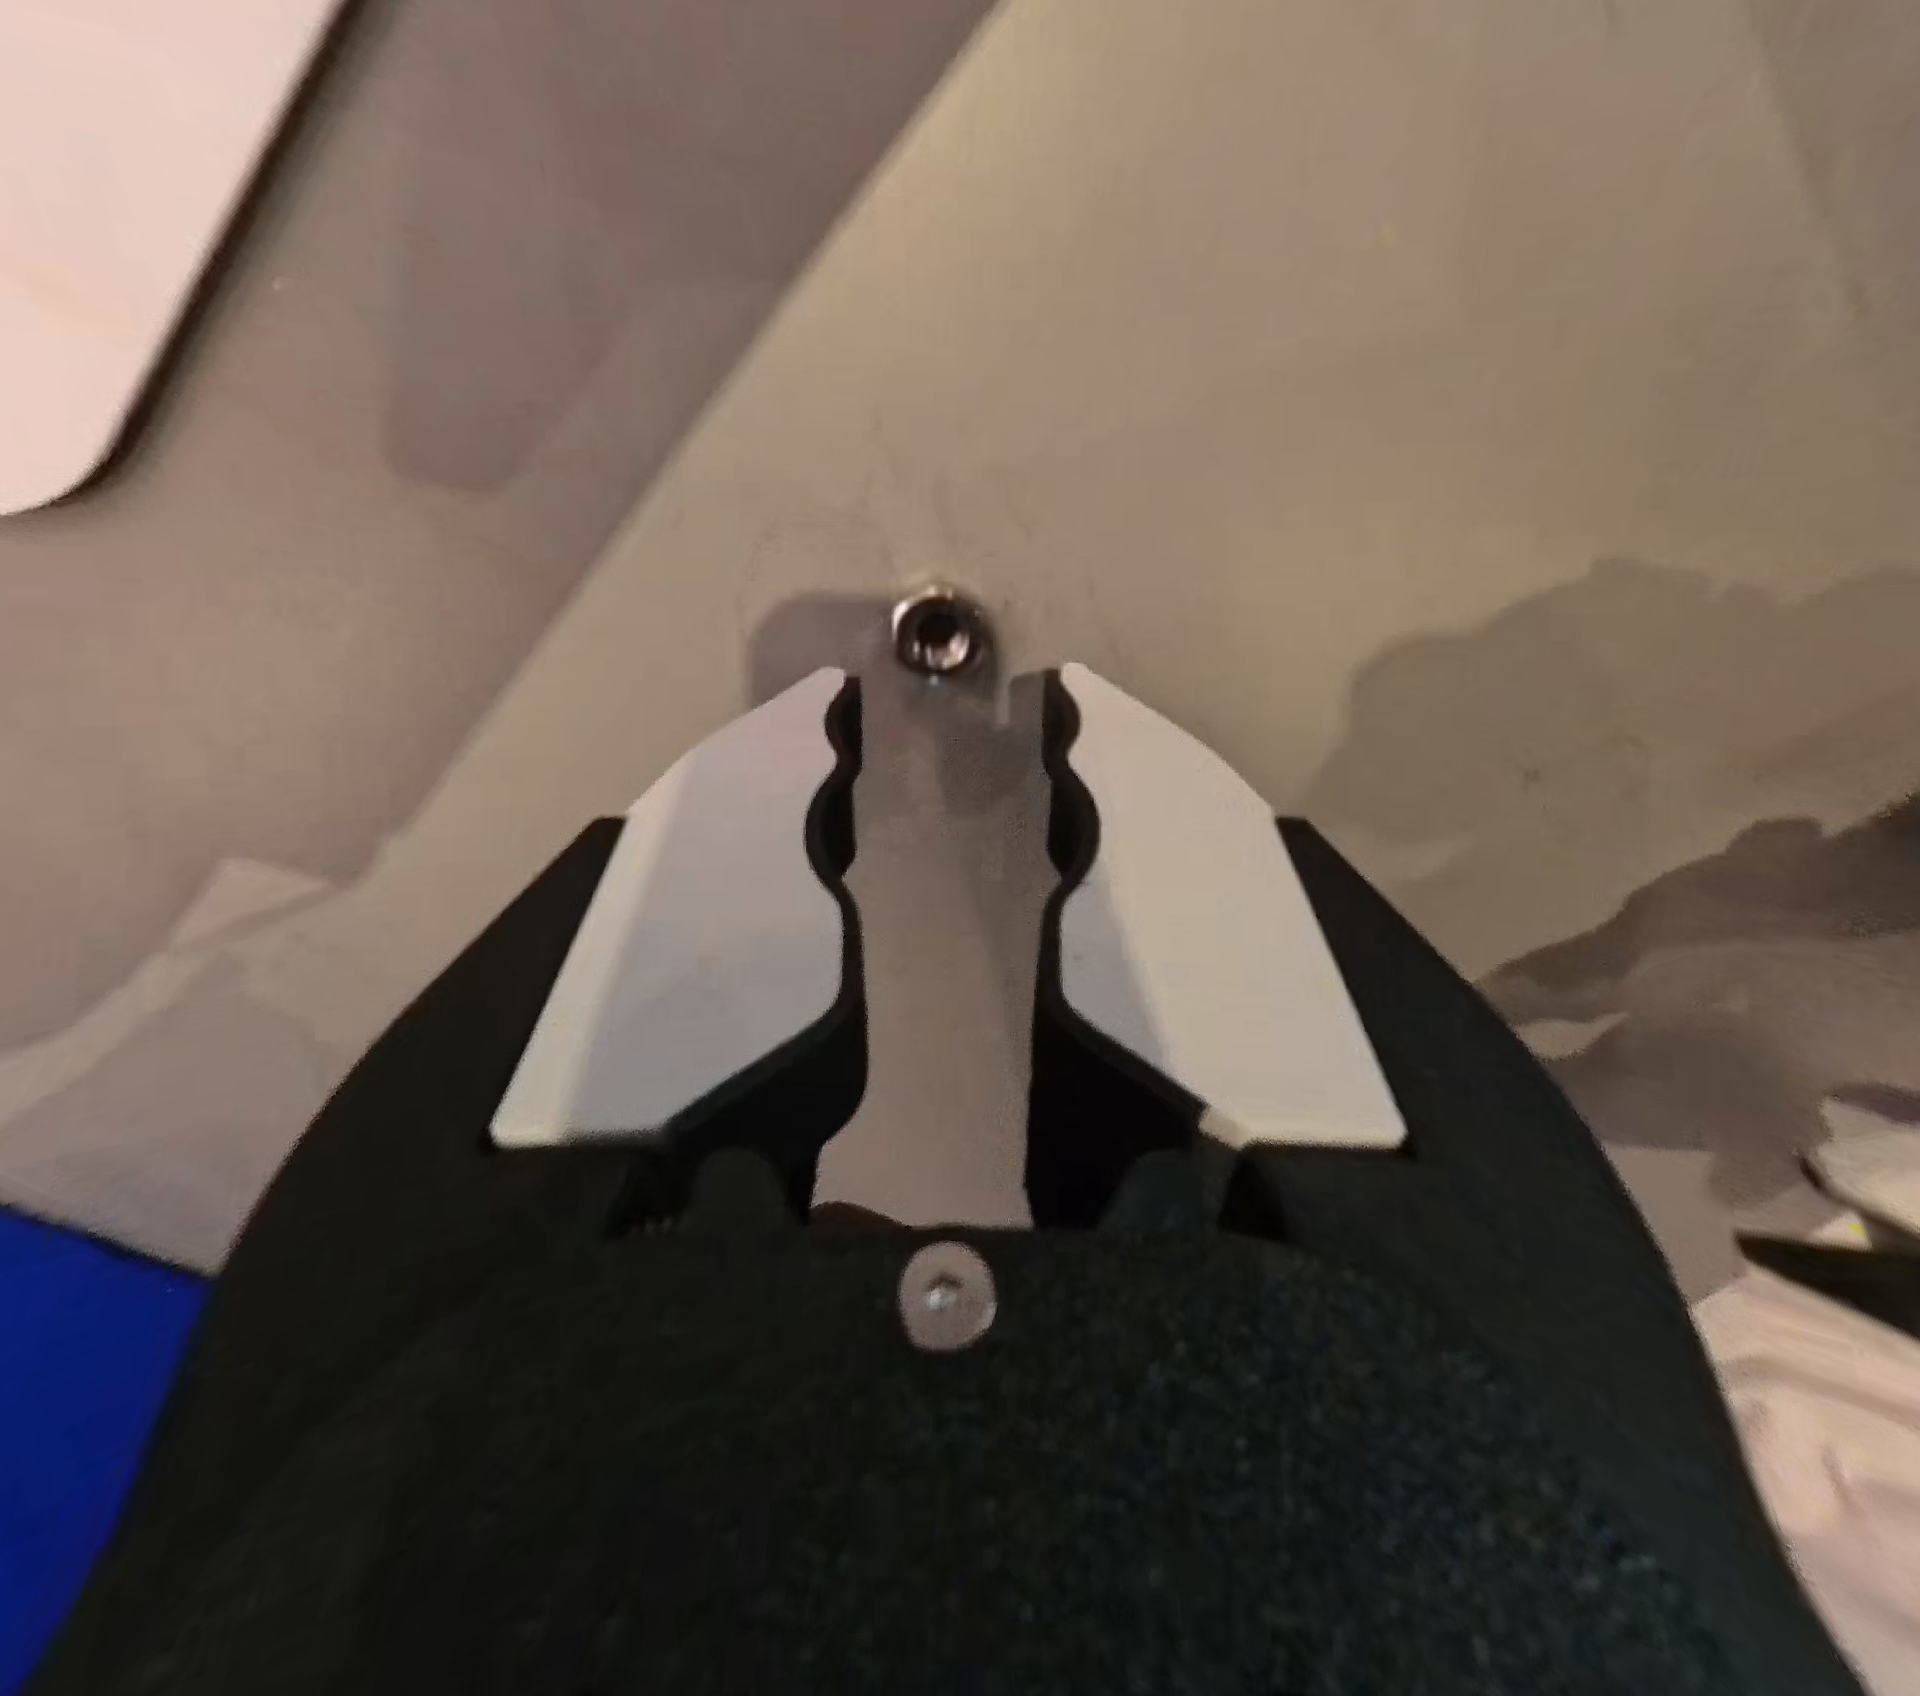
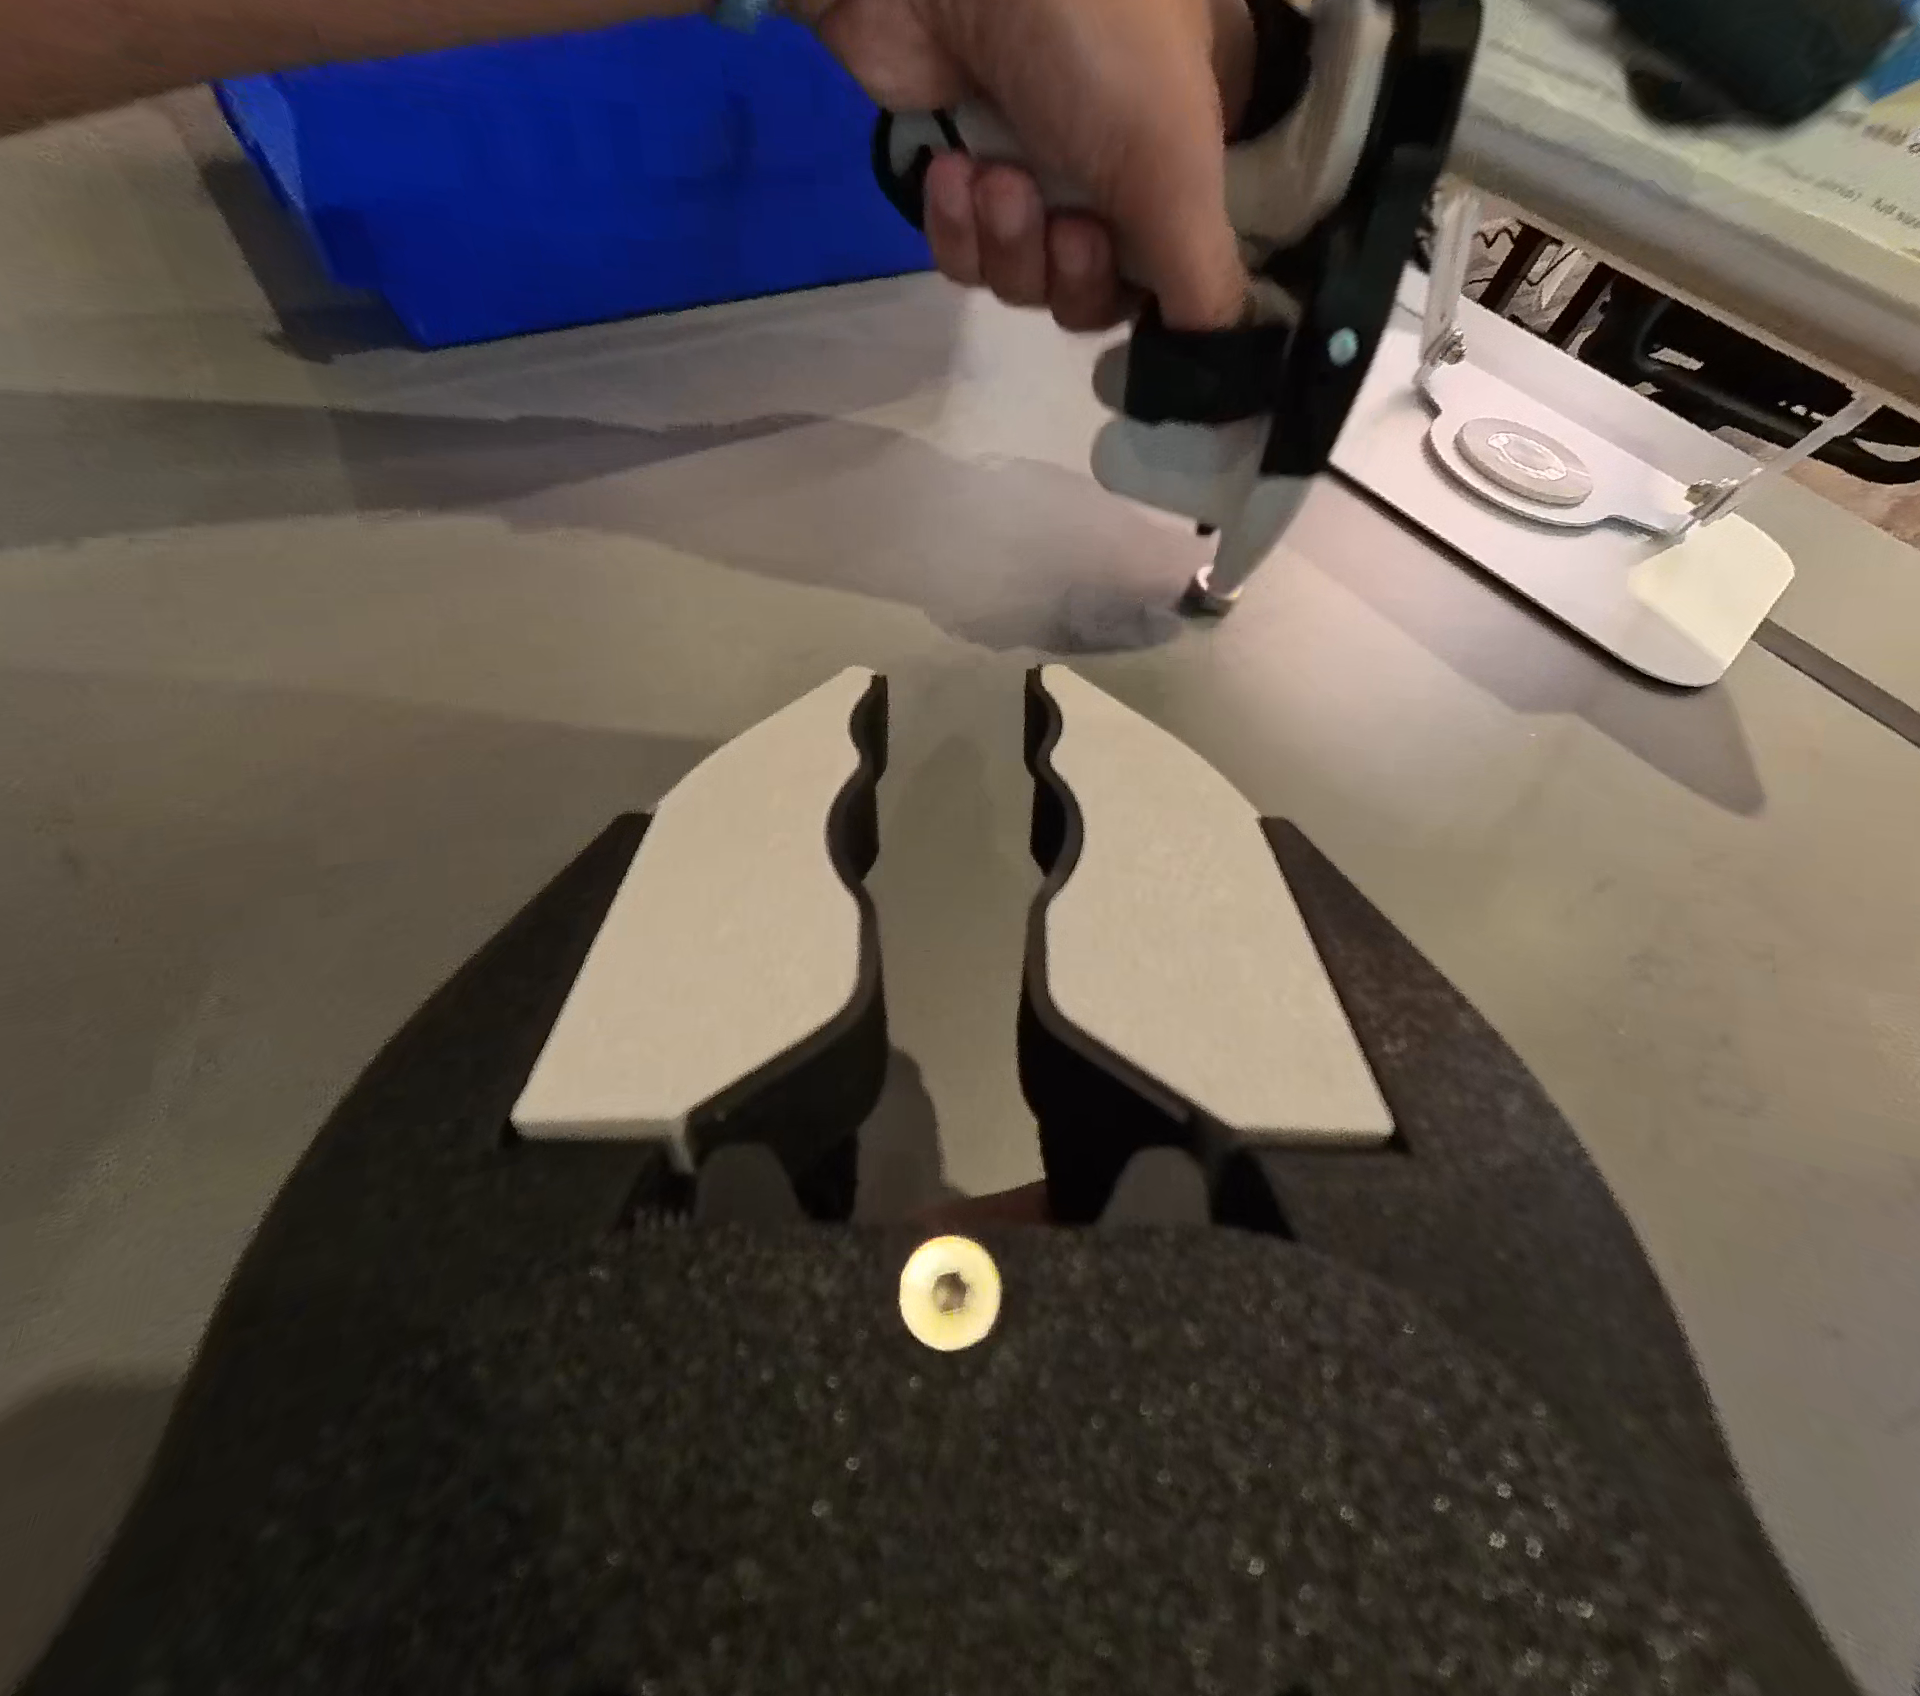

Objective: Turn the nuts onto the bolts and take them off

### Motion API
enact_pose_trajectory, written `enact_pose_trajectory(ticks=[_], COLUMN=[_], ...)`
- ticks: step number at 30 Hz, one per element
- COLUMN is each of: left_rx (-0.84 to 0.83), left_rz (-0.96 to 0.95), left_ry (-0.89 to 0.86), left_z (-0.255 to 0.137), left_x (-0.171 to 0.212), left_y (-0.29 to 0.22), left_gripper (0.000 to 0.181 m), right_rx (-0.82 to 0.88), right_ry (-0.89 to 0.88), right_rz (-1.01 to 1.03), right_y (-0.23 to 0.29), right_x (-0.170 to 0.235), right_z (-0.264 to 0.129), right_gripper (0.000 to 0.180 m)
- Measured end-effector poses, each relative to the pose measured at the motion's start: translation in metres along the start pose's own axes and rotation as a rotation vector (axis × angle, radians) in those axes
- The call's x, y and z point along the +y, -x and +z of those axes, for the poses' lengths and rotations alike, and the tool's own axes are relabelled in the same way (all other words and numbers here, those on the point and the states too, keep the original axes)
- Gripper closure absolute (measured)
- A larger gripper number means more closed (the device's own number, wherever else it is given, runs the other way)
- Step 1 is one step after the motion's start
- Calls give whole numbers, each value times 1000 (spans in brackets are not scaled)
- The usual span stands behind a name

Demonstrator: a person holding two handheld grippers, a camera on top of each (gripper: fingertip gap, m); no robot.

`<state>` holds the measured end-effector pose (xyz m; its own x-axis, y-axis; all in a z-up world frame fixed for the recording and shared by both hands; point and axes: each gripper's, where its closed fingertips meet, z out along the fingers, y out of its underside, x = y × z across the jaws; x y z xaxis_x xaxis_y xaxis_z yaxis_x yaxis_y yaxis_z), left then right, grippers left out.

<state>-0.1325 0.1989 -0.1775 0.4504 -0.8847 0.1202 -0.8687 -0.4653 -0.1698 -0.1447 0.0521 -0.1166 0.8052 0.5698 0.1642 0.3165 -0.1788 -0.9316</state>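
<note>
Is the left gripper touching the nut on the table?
Cannot tell. In the left wrist view the nut sits just beyond the open left gripper; right wrist view is blurred.

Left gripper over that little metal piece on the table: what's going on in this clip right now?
A person is working two handheld grippers over a grey table. The left gripper points down at a small metal nut lying on the table, its fingers open and just short of the nut, not gripping it. The person's hand holds that gripper. The right gripper hangs open and empty nearby. A blue bin and a white stand sit farther back. No bolt can be made out.
</note>
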Motion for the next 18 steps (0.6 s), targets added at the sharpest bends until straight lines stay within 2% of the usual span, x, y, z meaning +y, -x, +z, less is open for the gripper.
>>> enact_pose_trajectory(ticks=[3,5,8,10,14,18], left_rx=[17,11,-46,-88,-160,-202], left_rz=[8,10,-40,-102,-246,-247], left_ry=[-146,-279,-514,-657,-734,-752], left_z=[-47,-90,-155,-181,-172,-148], left_x=[16,42,103,152,244,287], left_y=[-3,-3,10,25,60,75], left_gripper=[147,146,146,145,140,134], right_rx=[2,-9,-24,-37,-64,-85], right_ry=[-3,-10,-14,-10,2,13], right_rz=[-5,5,16,24,32,27], right_y=[0,2,3,5,10,14], right_x=[-1,-2,-3,-3,-1,0], right_z=[-1,-2,-2,-1,1,3], right_gripper=[155,155,154,154,153,152])
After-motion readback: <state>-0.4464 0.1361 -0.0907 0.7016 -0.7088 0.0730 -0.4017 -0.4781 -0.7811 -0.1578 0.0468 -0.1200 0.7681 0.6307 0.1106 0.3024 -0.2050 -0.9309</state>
